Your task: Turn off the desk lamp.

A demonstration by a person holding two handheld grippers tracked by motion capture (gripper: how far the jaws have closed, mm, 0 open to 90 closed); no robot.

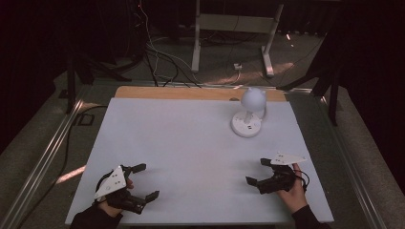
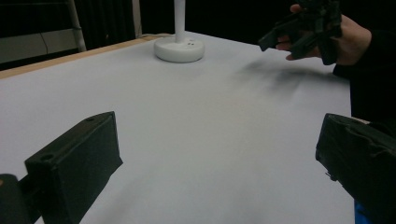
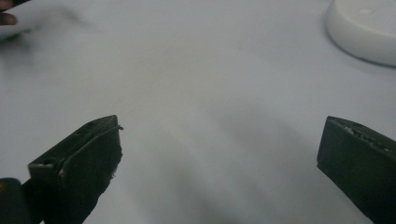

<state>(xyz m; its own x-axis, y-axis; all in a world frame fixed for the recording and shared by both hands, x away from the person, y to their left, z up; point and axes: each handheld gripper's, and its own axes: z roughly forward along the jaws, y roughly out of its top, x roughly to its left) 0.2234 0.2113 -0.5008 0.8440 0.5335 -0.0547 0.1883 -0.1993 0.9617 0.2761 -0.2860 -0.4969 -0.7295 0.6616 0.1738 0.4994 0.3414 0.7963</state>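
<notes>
- The small white desk lamp with a round globe head, thin stem and flat disc base [image 1: 247, 125] stands upright at the far right of the pale grey table top [image 1: 191, 143], well apart from both grippers.
- The left gripper [image 1: 143, 182] hovers at the near left corner, its jaws wide apart and holding nothing.
- The right gripper [image 1: 257, 172] sits at the near right, nearer the lamp — jaws likewise spread and empty.
- In the left gripper view the lamp's base [image 2: 179, 48] lies far ahead, with the other hand [image 2: 345, 39] to the right.
- Judging by its look, the lamp is light, rigid smooth plastic — likely slippery and top-heavy.
- The stem looks like the best hold; the broad base seems too wide for the jaws and the globe may slip.
</notes>
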